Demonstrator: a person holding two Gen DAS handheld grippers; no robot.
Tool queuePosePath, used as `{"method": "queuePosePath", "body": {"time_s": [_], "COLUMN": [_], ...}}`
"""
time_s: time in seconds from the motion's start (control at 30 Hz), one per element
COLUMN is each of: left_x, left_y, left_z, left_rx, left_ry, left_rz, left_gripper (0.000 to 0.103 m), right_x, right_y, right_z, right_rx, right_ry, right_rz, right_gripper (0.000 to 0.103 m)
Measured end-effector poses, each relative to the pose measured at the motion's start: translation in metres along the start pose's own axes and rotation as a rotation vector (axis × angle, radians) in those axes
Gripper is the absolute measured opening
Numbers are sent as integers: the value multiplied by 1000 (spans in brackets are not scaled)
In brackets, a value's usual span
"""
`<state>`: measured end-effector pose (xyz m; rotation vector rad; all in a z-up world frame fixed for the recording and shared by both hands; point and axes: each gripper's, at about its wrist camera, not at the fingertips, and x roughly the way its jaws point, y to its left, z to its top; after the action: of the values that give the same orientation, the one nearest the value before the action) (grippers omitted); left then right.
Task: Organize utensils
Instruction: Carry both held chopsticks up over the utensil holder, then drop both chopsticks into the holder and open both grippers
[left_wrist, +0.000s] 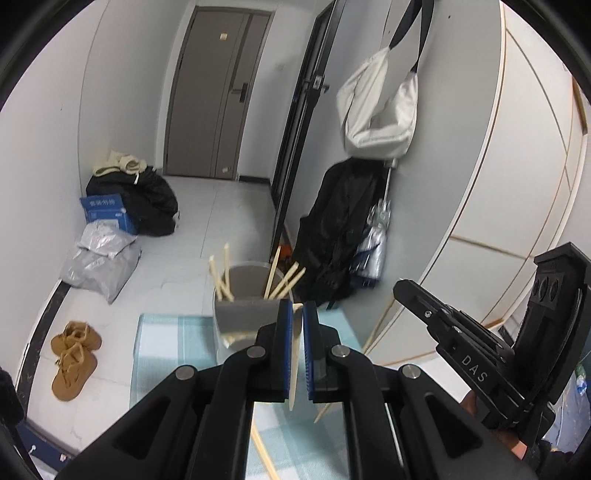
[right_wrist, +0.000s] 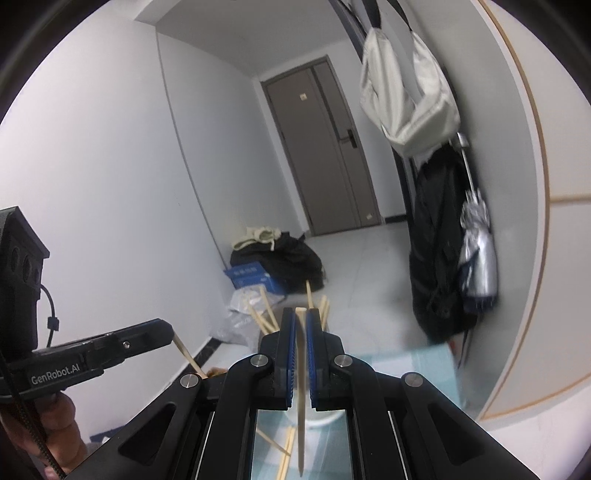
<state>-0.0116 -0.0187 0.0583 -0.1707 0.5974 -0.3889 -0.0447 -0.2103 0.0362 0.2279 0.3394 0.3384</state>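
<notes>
My left gripper (left_wrist: 297, 314) is shut on a wooden chopstick (left_wrist: 294, 362) that hangs down between its blue pads, just in front of a grey holder cup (left_wrist: 236, 321) with several chopsticks (left_wrist: 221, 273) standing in it. My right gripper (right_wrist: 301, 317) is shut on another chopstick (right_wrist: 302, 398), held upright over the same cup, whose chopsticks (right_wrist: 264, 314) poke up behind the fingers. The right gripper also shows in the left wrist view (left_wrist: 461, 350), and the left gripper in the right wrist view (right_wrist: 110, 347). Loose chopsticks (right_wrist: 286, 454) lie on the light blue checked cloth (left_wrist: 173, 339).
The cloth-covered table stands by a curved white cabinet (left_wrist: 498, 221). On the floor beyond are brown slippers (left_wrist: 72, 358), grey parcels (left_wrist: 99, 258), a blue box (left_wrist: 107, 212) and black bags (left_wrist: 147, 199). A white bag (left_wrist: 380, 110), black coat (left_wrist: 340, 236) and umbrella hang on the right.
</notes>
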Motion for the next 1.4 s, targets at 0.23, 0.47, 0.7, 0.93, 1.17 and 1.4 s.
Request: {"method": "queuePosePath", "body": {"time_s": [0.23, 0.47, 0.7, 0.93, 1.17, 1.4], "left_x": [9, 22, 35, 54, 71, 83], "left_y": [3, 12, 30, 52, 64, 65], "left_z": [27, 63, 86, 90, 82, 74], "left_rx": [-49, -68, -64, -51, -16, 9], "left_ry": [-15, -36, -67, -49, -19, 20], "left_rz": [-40, -83, -51, -13, -2, -2], "left_gripper": [2, 2, 2, 2, 2, 2], "right_x": [15, 43, 82, 122, 154, 167], "right_y": [2, 3, 3, 10, 15, 12], "right_z": [38, 78, 117, 124, 104, 82], "right_rx": [3, -24, -38, -75, -119, -139], "right_ry": [-41, -60, -79, -75, -27, 14], "right_rz": [27, 37, 44, 37, 30, 31], "right_gripper": [5, 5, 5, 5, 5, 5]}}
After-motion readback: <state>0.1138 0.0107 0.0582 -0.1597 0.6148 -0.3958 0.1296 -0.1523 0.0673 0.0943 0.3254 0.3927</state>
